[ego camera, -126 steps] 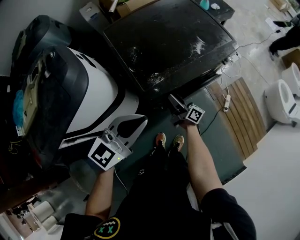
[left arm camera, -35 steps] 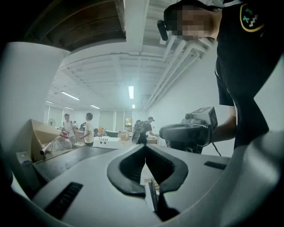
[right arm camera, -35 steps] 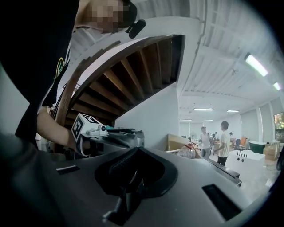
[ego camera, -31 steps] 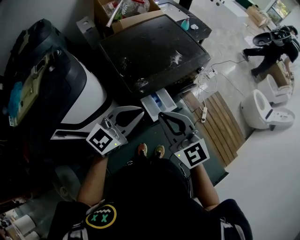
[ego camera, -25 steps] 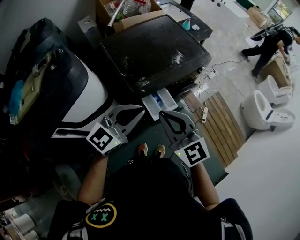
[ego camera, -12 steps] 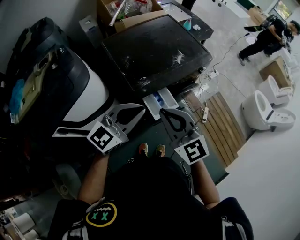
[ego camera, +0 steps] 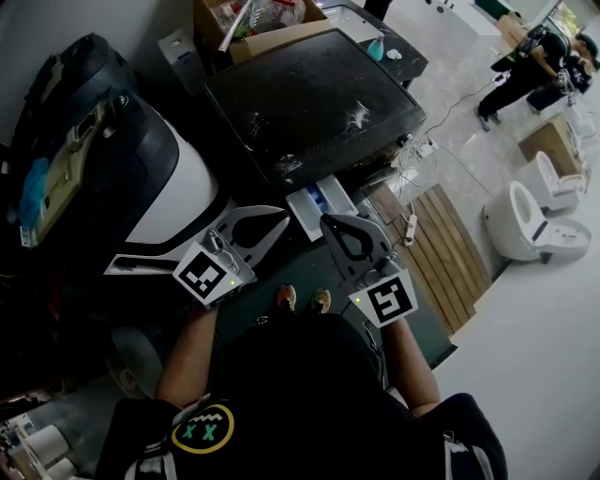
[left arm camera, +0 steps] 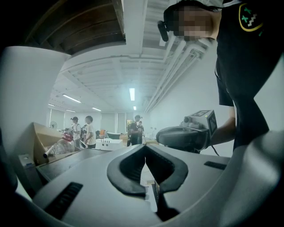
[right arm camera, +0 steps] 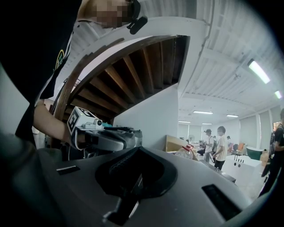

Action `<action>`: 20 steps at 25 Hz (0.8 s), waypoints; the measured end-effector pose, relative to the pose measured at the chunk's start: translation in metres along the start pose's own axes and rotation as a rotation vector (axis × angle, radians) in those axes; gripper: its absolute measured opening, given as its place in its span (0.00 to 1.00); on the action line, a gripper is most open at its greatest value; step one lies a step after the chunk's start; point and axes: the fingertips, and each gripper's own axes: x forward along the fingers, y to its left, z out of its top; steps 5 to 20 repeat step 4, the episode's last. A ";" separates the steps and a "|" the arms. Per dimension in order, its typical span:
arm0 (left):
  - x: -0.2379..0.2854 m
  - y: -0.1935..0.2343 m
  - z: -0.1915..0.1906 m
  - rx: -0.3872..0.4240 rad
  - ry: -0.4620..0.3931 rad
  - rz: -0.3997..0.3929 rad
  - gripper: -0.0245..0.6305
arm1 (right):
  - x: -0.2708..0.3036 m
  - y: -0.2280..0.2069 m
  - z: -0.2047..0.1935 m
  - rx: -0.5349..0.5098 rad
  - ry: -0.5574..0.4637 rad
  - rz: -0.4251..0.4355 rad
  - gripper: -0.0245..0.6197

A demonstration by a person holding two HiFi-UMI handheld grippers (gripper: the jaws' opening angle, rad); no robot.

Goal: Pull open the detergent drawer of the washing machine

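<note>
In the head view the washing machine [ego camera: 309,94] has a dusty black top. Its white detergent drawer [ego camera: 319,208] stands pulled out from the front edge, blue compartments showing. My white left gripper [ego camera: 282,218] is shut and holds nothing, left of the drawer and apart from it. My dark grey right gripper [ego camera: 328,221] is also shut and empty, its tip just below the drawer's front. The left gripper [left arm camera: 145,146] shows its pads meeting in its own view, with the right gripper [left arm camera: 186,135] beside it. In its own view the right gripper [right arm camera: 138,148] is shut.
A white and black appliance [ego camera: 169,187] stands at the left. A cardboard box of clutter [ego camera: 253,19] sits behind the machine. A wooden slatted board [ego camera: 441,244], a power strip [ego camera: 410,225] and white toilets [ego camera: 525,220] are at the right. A person [ego camera: 530,66] stands far right.
Five seconds ago the drawer was shut with my right gripper at the machine's front; now the drawer is out and that gripper has drawn back. Over the last second neither gripper moved.
</note>
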 end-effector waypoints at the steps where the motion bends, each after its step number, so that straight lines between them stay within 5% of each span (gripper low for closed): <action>1: 0.000 0.000 -0.001 0.000 0.001 0.000 0.07 | 0.000 -0.001 0.000 0.000 -0.003 -0.002 0.07; 20: 0.001 0.002 -0.002 0.003 0.002 -0.001 0.07 | 0.001 -0.003 -0.001 -0.002 -0.005 -0.005 0.07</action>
